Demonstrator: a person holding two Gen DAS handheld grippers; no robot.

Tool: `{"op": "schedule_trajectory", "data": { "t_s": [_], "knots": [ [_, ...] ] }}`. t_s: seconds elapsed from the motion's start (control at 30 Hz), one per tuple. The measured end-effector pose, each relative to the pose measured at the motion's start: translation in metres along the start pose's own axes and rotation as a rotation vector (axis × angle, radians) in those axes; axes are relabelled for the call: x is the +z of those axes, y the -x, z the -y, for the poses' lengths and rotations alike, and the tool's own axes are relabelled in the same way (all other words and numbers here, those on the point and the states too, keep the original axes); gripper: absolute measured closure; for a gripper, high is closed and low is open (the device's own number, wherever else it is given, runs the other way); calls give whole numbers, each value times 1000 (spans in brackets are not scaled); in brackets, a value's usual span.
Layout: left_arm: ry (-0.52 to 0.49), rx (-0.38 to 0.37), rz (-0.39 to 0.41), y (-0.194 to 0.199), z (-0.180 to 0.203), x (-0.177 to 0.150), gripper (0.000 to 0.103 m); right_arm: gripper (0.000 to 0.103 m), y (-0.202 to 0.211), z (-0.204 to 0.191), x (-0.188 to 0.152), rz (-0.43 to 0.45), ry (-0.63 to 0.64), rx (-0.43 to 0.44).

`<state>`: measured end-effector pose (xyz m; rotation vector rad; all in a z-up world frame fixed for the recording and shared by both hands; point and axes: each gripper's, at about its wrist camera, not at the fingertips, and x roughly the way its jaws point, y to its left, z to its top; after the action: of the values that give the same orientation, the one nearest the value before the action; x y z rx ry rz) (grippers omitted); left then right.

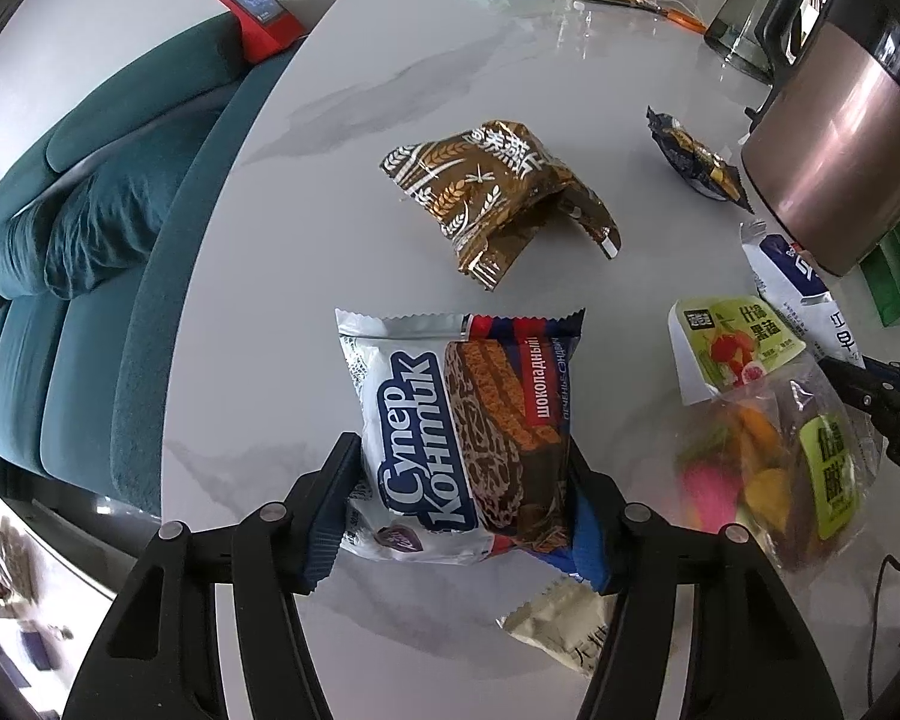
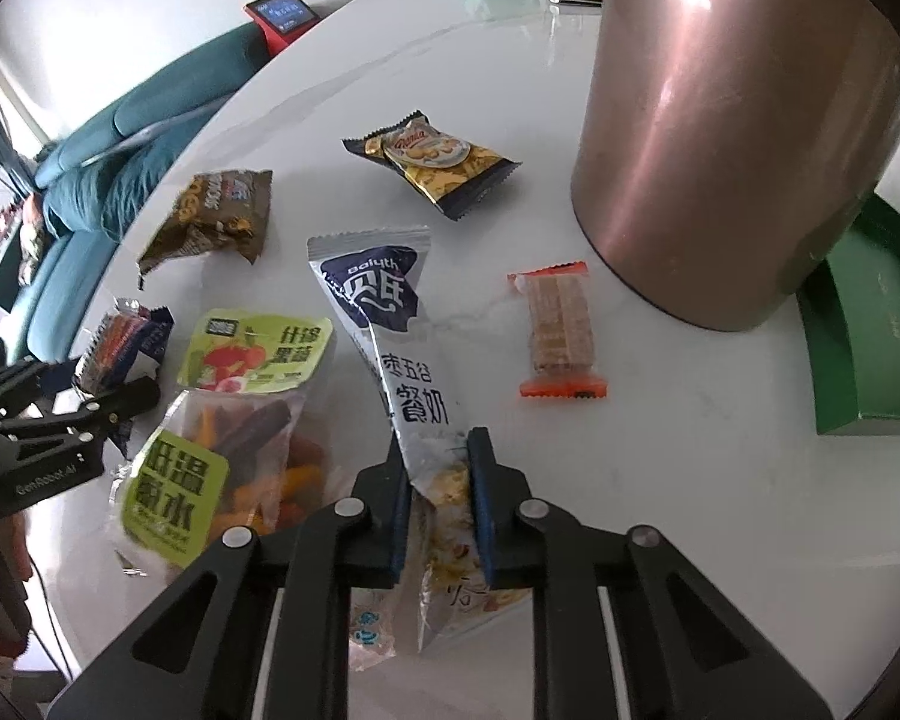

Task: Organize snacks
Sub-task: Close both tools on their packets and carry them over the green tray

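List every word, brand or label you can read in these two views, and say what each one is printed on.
"Супер Контик", "шоколадный": chocolate sandwich pack in the left gripper.
"Baiyth": white and navy sachet in the right gripper.
"GenRobot.AI": body of the left gripper, seen from the right wrist.
Chinese characters on the green-labelled fruit bag: not transcribed.
Other packs: too blurred.

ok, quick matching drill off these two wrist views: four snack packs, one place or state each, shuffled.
1. white-blue Cyrillic chocolate-biscuit pack
2. long white-navy milk pouch
3. brown wheat-print foil bag
4. orange-ended clear wafer bar

A. lying nearest the copper cylinder
B. gripped by right fingers
C. gripped by left fingers
D. crumpled, mid-table, untouched

Pairs: 1-C, 2-B, 3-D, 4-A
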<state>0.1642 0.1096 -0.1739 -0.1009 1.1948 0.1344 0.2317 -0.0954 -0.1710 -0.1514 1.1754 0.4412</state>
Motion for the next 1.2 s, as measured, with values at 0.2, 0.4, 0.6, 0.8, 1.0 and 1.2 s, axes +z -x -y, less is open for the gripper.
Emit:
{"op": "schedule_trajectory", "data": {
  "t_s": [0.2, 0.4, 0.6, 0.8, 1.0, 1.2],
  "knots": [
    [0, -7, 31, 18, 0, 0, 46, 103, 21, -1, 2, 35, -3, -9],
    [-26, -25, 62, 37, 7, -4, 46, 103, 49, 6, -8, 78, -38, -21],
    [-68, -48, 84, 56, 24, -14, 46, 103, 83, 13, -31, 126, -81, -36],
    [-125, -86, 112, 82, 54, -33, 46, 103, 119, 23, -62, 173, -126, -56],
    [-200, -123, 116, 97, 103, -45, 46, 103, 152, 50, -96, 194, -168, -88],
    [-282, -157, 116, 106, 175, -49, 46, 103, 173, 97, -118, 213, -211, -103]
  ]
}}
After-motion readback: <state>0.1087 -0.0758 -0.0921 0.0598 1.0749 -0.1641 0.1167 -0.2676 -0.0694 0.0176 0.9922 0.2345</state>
